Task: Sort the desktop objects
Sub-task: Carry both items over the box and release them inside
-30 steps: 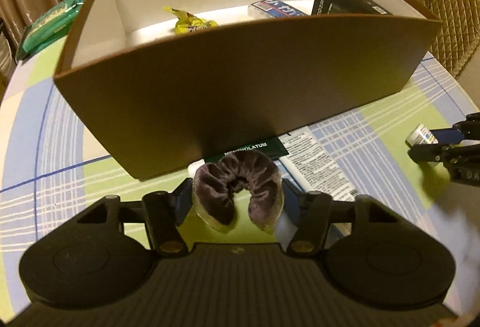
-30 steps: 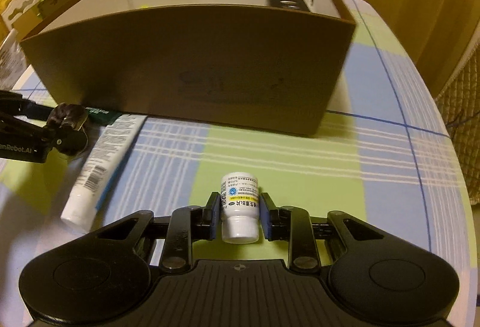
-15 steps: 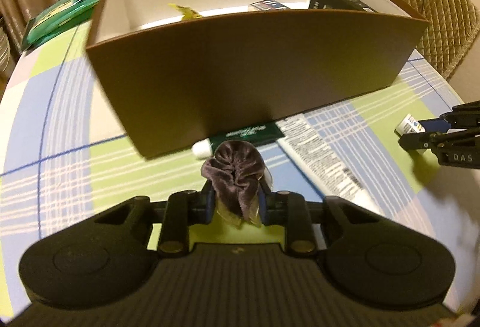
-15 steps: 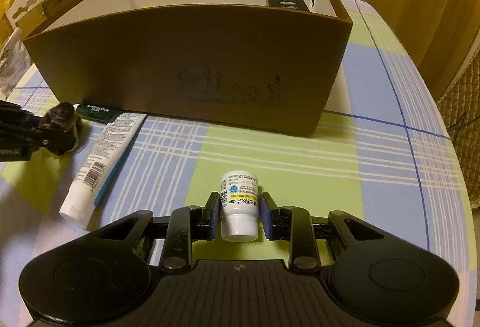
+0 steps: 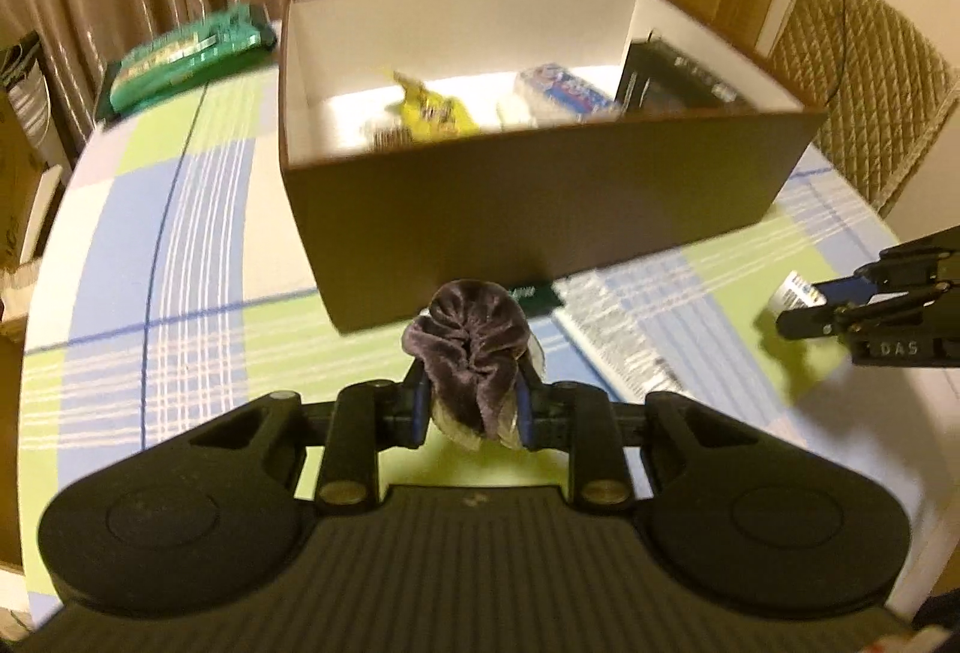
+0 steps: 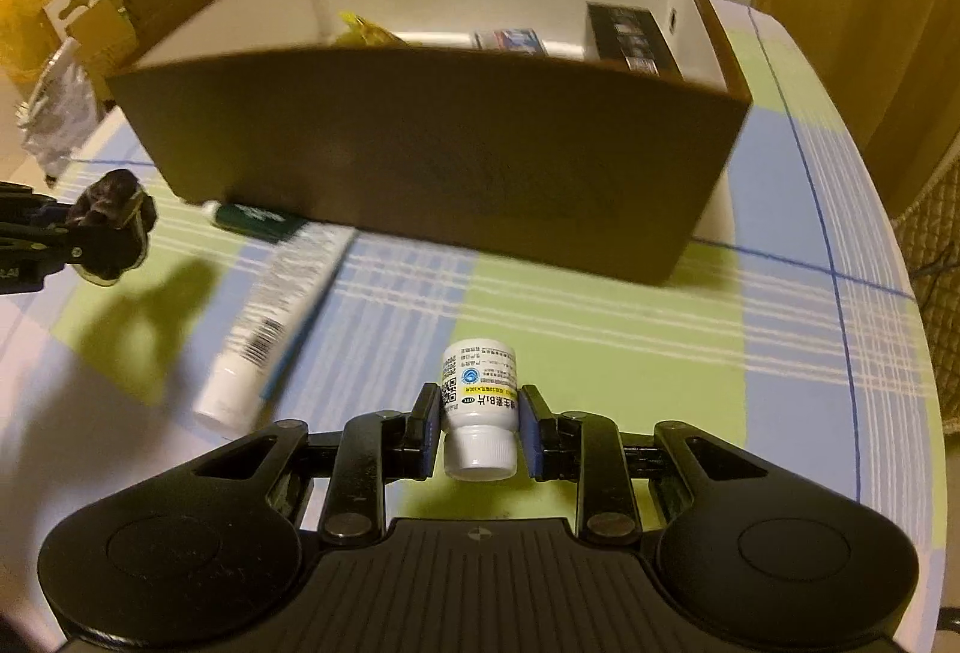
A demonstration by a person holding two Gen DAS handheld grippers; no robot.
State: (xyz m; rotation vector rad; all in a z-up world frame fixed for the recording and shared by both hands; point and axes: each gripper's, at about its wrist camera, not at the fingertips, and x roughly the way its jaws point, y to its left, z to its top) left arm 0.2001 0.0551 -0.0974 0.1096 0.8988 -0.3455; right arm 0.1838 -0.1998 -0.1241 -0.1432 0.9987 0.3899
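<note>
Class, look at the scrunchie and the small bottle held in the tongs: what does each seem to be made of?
Scrunchie: soft velvet-like fabric, grey-purple, judging by its gathered folds and dull sheen.
Small bottle: probably white plastic, smooth and opaque, with a ridged cap and a printed paper-like label.

The near wall of the brown box (image 5: 540,197) hides the lower parts of what lies inside: a yellow packet (image 5: 429,104), a blue-and-white pack (image 5: 564,92) and a black carton (image 5: 678,80), all smeared by blur, their print unreadable. Ahead of the left gripper's fingers, the bunched purple scrunchie (image 5: 474,353) covers most of the dark green tube (image 6: 255,218); only its end peeks out beside it (the lettering is illegible). The white tube (image 6: 276,317) to the right is streaked with blur, so its text cannot be read. In the left wrist view the right gripper (image 5: 810,308) is cut off by the picture's edge, and the white bottle (image 6: 480,401) between its fingers shows only a corner there.
</note>
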